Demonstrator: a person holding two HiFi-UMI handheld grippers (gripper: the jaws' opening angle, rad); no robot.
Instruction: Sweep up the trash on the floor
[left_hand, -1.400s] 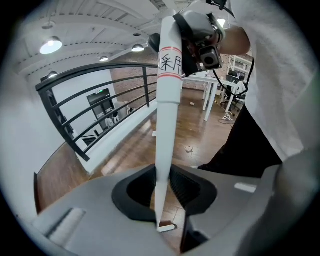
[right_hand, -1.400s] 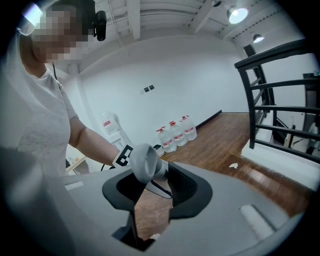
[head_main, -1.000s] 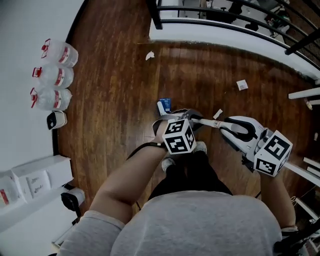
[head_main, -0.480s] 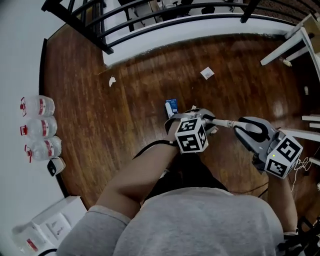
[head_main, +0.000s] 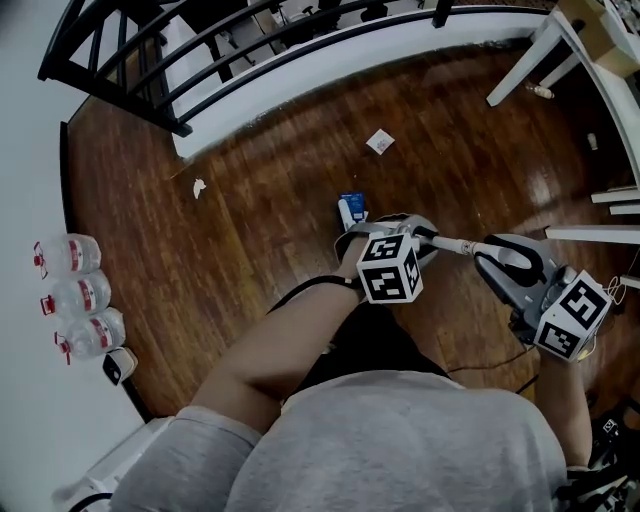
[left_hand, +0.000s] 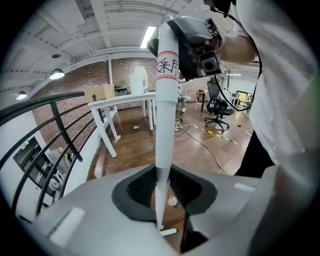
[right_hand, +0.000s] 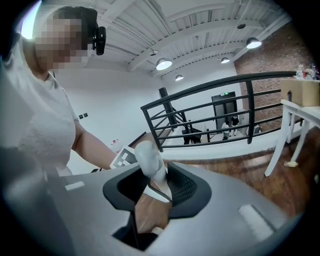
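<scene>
A white broom pole (head_main: 455, 245) runs between my two grippers in the head view. My left gripper (head_main: 405, 232) is shut on the pole's shaft (left_hand: 162, 150), which passes upright between its jaws. My right gripper (head_main: 497, 262) is shut on the pole's rounded top end (right_hand: 150, 160). On the dark wood floor lie a blue and white carton (head_main: 352, 209) just ahead of the left gripper, a flat white paper scrap (head_main: 379, 141) farther out, and a crumpled white scrap (head_main: 199, 187) to the left. The broom head is hidden below my arms.
A black railing (head_main: 150, 70) on a white curb (head_main: 300, 85) borders the far side. White table legs (head_main: 530, 55) stand at the upper right. Three water bottles (head_main: 75, 295) line the left wall. A cable (head_main: 480, 365) trails on the floor by my right side.
The head view has swung round: bottles slid down the left edge, railing and table legs came further into view. Both grippers keep the same hold on the pole.
</scene>
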